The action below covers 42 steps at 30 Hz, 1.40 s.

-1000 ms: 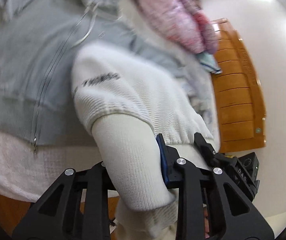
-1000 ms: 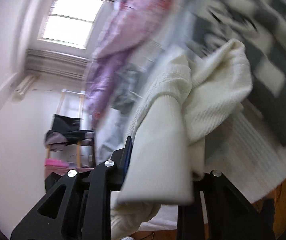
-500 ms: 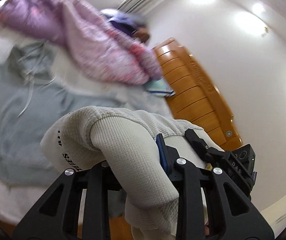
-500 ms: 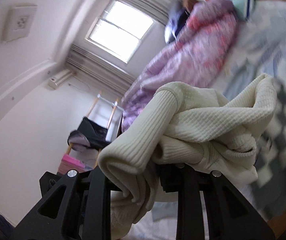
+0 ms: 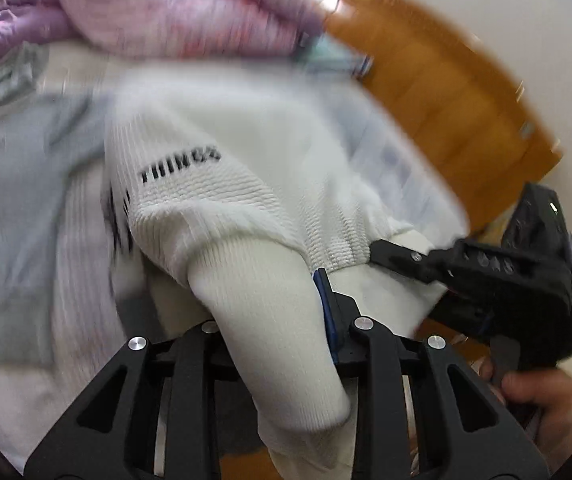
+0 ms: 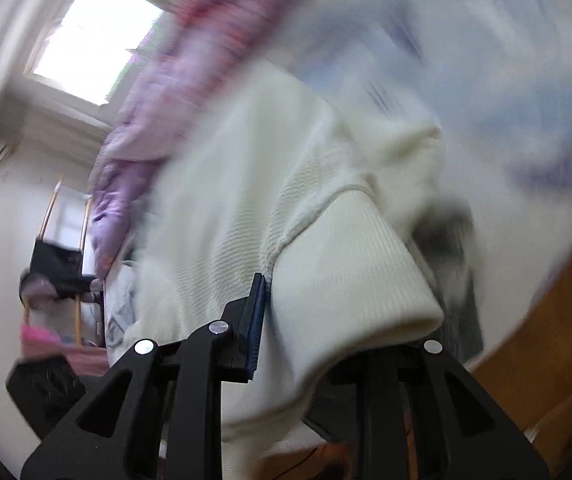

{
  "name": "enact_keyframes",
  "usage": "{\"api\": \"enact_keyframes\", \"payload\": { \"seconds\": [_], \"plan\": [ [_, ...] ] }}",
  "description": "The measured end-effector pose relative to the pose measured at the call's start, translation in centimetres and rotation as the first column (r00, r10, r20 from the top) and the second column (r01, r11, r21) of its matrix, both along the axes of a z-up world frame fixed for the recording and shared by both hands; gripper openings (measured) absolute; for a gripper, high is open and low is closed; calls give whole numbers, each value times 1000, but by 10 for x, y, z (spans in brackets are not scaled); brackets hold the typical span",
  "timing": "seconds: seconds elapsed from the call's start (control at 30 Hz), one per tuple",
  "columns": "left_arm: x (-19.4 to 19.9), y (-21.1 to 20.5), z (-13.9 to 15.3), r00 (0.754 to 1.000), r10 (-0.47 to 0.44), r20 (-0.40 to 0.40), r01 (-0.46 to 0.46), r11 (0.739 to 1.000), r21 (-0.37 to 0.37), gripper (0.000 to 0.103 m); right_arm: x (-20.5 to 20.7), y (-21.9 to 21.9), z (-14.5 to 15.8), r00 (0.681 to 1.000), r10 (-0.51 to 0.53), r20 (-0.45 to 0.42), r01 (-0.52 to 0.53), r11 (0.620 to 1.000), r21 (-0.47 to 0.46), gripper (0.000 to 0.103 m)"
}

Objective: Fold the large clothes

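Note:
A cream knit sweater with black lettering hangs stretched between both grippers above the bed. My left gripper is shut on one ribbed cuff of it. My right gripper is shut on the other ribbed cuff; the sweater body runs away from it. In the left wrist view the right gripper shows at the right, pinching the sweater's edge, with a hand on its grip.
A grey zip hoodie lies on the bed at the left. A pink and purple quilt is bunched at the back. A wooden headboard stands at the right. A window and a clothes rack show in the right wrist view.
Both grippers have swung down towards the bed with the sweater still held. The sweater has spread out between them, and both views are blurred by motion.

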State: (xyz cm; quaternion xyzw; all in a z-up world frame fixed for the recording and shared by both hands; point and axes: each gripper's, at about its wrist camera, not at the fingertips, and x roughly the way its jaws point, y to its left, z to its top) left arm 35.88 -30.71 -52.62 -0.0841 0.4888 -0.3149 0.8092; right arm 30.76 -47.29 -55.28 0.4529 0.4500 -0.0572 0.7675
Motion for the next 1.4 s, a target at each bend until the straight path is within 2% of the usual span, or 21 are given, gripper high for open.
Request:
{"api": "enact_keyframes", "payload": {
  "seconds": [0.1, 0.17, 0.2, 0.27, 0.33, 0.43, 0.53, 0.57, 0.63, 0.67, 0.73, 0.77, 0.83, 0.93, 1.03, 1.17, 1.27, 1.4],
  "plan": [
    [-14, -8, -25, 1000, -14, -18, 15, 998, 58, 34, -7, -3, -22, 998, -36, -44, 36, 999, 19, 25],
    [-19, -7, -30, 1000, -11, -13, 12, 997, 70, 49, -9, -4, -24, 997, -47, -57, 48, 999, 16, 29],
    [-20, -6, -32, 1000, -12, -18, 13, 997, 71, 50, -12, -4, -23, 996, -50, -68, 51, 999, 15, 32],
    [-20, 3, -35, 999, 21, -35, -17, 995, 95, 70, -15, -4, -18, 994, -57, -95, 56, 998, -12, 38],
    [-24, 19, -31, 997, 65, -35, -62, 995, 84, 72, -23, -2, -12, 988, -71, -135, 64, 997, -53, 45],
    [-22, 42, -15, 991, 136, -4, -135, 988, 72, 77, -32, 5, 5, 979, -77, -190, 47, 986, -159, 47],
    [-8, 59, 3, 975, 217, 43, -219, 974, 50, 79, -41, 12, 31, 965, -108, -240, 22, 941, -338, 48],
    [-1, 61, 8, 970, 236, 53, -238, 970, 39, 79, -40, 15, 37, 966, -113, -234, 18, 928, -373, 48],
    [14, 62, 13, 968, 242, 68, -244, 970, 20, 79, -35, 26, 56, 983, -70, -168, -13, 896, -444, 50],
    [19, 57, 14, 967, 242, 82, -245, 969, 36, 79, -29, 34, 62, 988, -33, -152, -45, 874, -484, 50],
    [31, 45, 1, 974, 213, 81, -222, 968, 120, 79, -15, 50, 65, 991, 54, -122, -110, 847, -520, 50],
    [35, 37, -8, 978, 199, 61, -207, 963, 171, 79, -4, 58, 62, 987, 97, -131, -153, 833, -531, 47],
    [37, 31, -23, 979, 200, 34, -203, 959, 199, 79, 8, 66, 43, 974, 116, -196, -213, 772, -598, 48],
    [38, 32, -39, 981, 191, 25, -192, 955, 225, 80, 13, 48, -9, 961, 116, -251, -229, 842, -489, 49],
    [36, 37, -47, 983, 182, -1, -177, 961, 211, 83, 12, 30, -26, 960, 102, -262, -209, 883, -419, 51],
    [39, 48, -38, 978, 209, -27, -201, 962, 187, 84, 12, 34, -8, 960, 97, -264, -207, 879, -429, 53],
    [37, 58, -24, 972, 233, -41, -225, 962, 156, 84, 17, 45, 13, 968, 109, -226, -204, 868, -454, 53],
    [37, 77, 2, 969, 247, -18, -242, 960, 143, 87, 27, 70, 42, 973, 159, -169, -220, 861, -458, 53]
  ]
}}
